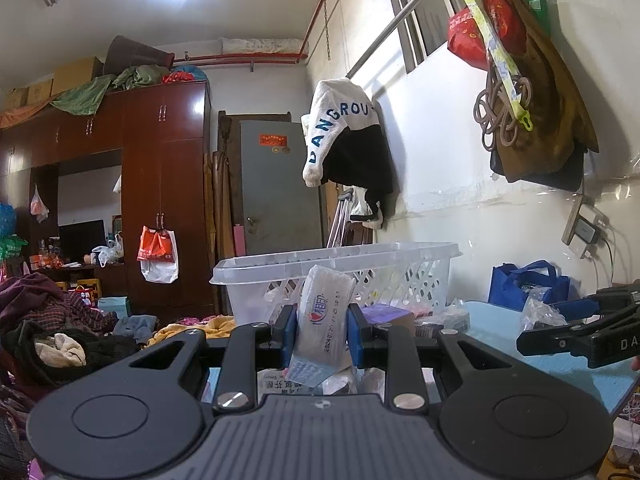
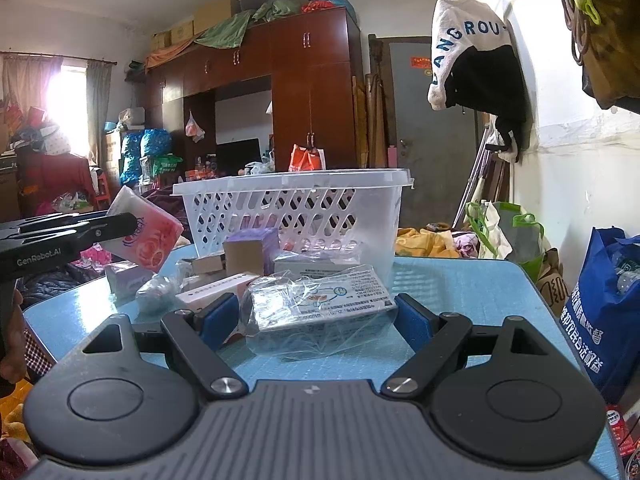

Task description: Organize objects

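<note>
Left gripper (image 1: 322, 334) clamps tissue pack (image 1: 325, 312), lifted before basket (image 1: 336, 276).
Right gripper (image 2: 316, 316) gapes wide, empty, astride wrapped box (image 2: 320, 300) on table (image 2: 460, 292). Best: carry pack over rim, then release.

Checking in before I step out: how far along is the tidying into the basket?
Done: little that shows; the white basket looks mostly empty through its walls. In hand: the left gripper holds a tissue pack before the basket. Left: the wrapped box between the open right gripper's fingers, plus other boxes on the table.
</note>
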Demonstrator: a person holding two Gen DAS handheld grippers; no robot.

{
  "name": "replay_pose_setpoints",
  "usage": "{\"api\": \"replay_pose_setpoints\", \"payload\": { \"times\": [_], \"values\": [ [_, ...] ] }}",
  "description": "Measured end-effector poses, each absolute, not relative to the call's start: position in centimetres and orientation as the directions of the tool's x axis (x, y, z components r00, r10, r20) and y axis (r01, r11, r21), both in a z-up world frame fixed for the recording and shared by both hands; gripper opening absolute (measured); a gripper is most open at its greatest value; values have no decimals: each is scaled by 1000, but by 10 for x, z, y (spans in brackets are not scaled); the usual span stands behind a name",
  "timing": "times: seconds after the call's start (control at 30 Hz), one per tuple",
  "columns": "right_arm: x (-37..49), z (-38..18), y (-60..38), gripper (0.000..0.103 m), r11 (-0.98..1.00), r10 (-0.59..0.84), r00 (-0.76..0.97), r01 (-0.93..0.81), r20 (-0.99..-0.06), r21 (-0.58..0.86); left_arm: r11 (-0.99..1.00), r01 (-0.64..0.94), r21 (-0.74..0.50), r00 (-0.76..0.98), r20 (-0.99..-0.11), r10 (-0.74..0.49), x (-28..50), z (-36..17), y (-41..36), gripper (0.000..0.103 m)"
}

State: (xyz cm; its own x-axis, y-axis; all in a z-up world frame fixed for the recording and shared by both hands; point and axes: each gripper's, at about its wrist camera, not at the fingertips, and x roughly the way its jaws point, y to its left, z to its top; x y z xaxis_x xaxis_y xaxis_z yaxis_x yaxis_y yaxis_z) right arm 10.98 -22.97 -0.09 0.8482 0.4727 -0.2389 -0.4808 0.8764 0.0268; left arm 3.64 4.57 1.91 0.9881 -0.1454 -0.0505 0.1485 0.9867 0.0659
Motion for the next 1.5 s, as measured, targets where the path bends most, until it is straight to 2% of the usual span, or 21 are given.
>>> {"api": "replay_pose_setpoints", "payload": {
  "times": [1.5],
  "values": [
    [107,1,-232,86,879,469,852,-476,-235,28,986,161,47,987,-36,-159,34,22,52,30]
  ]
}}
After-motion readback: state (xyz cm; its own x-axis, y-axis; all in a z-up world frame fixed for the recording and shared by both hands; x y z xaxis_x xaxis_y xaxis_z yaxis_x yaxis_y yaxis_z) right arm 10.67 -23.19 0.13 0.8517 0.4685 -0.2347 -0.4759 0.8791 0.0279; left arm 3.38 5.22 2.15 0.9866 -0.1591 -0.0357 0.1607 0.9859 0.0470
